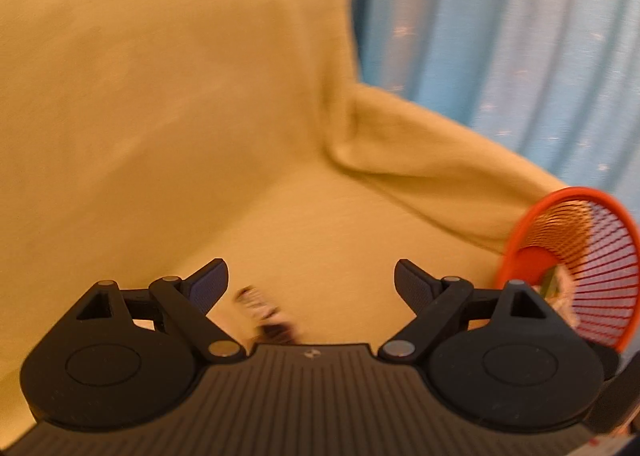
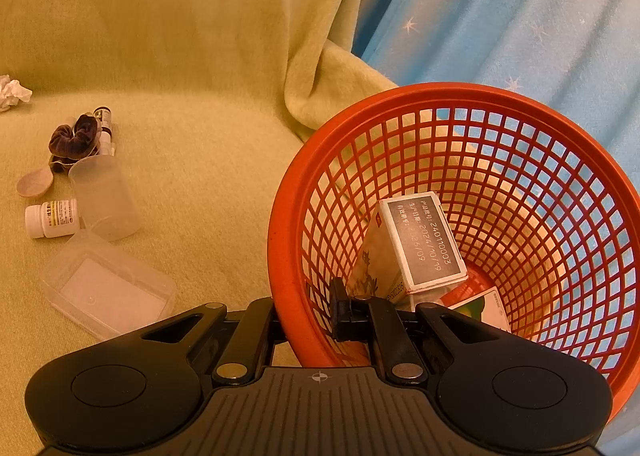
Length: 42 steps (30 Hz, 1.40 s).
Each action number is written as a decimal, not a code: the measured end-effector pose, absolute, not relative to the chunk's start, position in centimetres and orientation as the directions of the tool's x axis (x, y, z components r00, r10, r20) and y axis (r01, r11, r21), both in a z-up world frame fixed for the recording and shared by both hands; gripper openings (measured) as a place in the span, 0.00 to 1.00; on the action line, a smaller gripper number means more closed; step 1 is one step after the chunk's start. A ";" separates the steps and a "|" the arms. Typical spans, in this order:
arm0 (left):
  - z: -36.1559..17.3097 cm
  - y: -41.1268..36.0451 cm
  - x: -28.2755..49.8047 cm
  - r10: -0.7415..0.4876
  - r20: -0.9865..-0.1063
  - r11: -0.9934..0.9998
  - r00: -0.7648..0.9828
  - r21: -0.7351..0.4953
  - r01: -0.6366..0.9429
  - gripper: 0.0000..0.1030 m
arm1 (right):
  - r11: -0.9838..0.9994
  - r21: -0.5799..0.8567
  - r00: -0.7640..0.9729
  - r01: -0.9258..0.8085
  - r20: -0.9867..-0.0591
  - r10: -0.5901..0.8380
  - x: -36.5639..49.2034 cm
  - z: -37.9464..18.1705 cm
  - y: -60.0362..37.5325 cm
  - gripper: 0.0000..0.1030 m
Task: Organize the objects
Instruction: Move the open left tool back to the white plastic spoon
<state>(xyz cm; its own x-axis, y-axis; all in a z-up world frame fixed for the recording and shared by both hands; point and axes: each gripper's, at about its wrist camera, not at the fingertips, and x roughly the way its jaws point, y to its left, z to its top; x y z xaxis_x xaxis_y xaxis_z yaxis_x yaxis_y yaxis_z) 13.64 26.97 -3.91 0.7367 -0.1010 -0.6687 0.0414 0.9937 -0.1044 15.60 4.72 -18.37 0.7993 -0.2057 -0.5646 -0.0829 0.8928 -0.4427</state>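
Observation:
My right gripper (image 2: 306, 316) is shut on the near rim of the red mesh basket (image 2: 520, 128), one finger inside and one outside. The basket holds a medicine box (image 2: 420, 244) and a second carton (image 2: 486, 306). On the yellow blanket to the left lie a clear plastic cup (image 2: 104, 200), a white pill bottle (image 2: 50, 218), a clear lidded box (image 2: 108, 292), a dark scrunchie (image 2: 76, 140), small vials (image 2: 105, 128) and a spoon (image 2: 34, 182). My left gripper (image 1: 311, 280) is open and empty above the blanket, with a blurred small dark item (image 1: 264, 314) below it. The basket (image 1: 576, 268) shows at its right.
A crumpled white tissue (image 2: 12, 90) lies at the far left. The yellow blanket (image 2: 200, 56) rises into a backrest behind the objects. A blue starred curtain (image 2: 520, 16) hangs at the right behind the basket.

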 end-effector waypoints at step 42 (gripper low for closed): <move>-18.0 28.7 10.0 0.024 -0.834 0.998 0.551 -0.014 -0.064 0.21 | 0.890 -0.447 0.795 -0.090 -0.571 -0.206 15.4 -18.5 4.8 0.06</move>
